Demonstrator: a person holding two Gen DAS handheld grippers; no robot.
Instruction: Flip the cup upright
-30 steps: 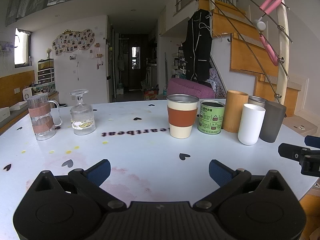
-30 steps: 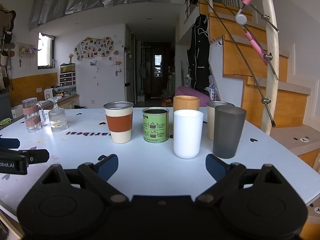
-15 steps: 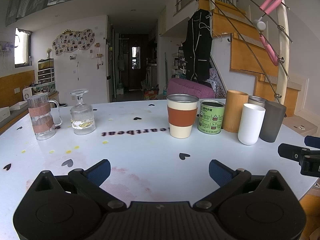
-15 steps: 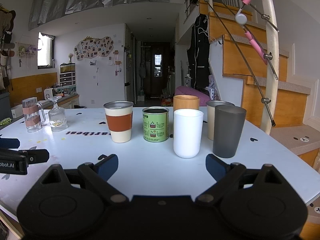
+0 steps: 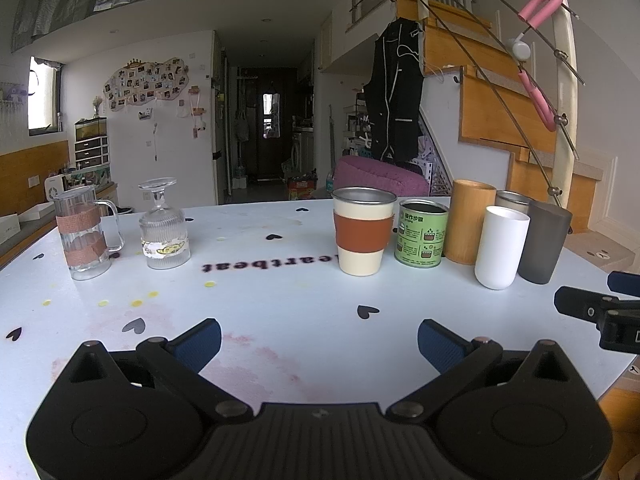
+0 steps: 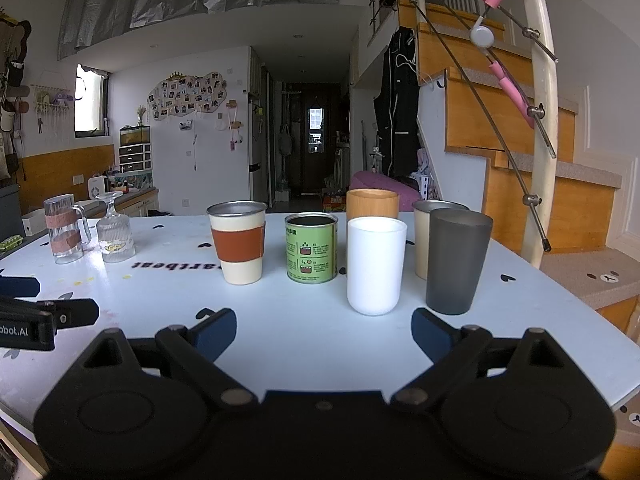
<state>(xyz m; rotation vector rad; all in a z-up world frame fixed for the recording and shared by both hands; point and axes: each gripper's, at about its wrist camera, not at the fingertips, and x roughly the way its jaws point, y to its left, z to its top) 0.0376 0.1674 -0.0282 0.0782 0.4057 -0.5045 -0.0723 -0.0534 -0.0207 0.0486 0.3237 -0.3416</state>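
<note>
You are holding both the left gripper point(image 5: 319, 338) and right gripper point(image 6: 323, 330) with jaws wide, empty. The inverted goblet point(image 5: 164, 224) is standing far left on the bench point(image 5: 280, 292), beside the pitcher point(image 5: 85, 234); reaching it with the left comes next.

Nothing visibly changes across the second: the left gripper point(image 5: 319, 339) and right gripper point(image 6: 323, 330) hold the same open, hovering poses, and the upside-down stemmed glass point(image 5: 164, 226) sits where it was.
</note>
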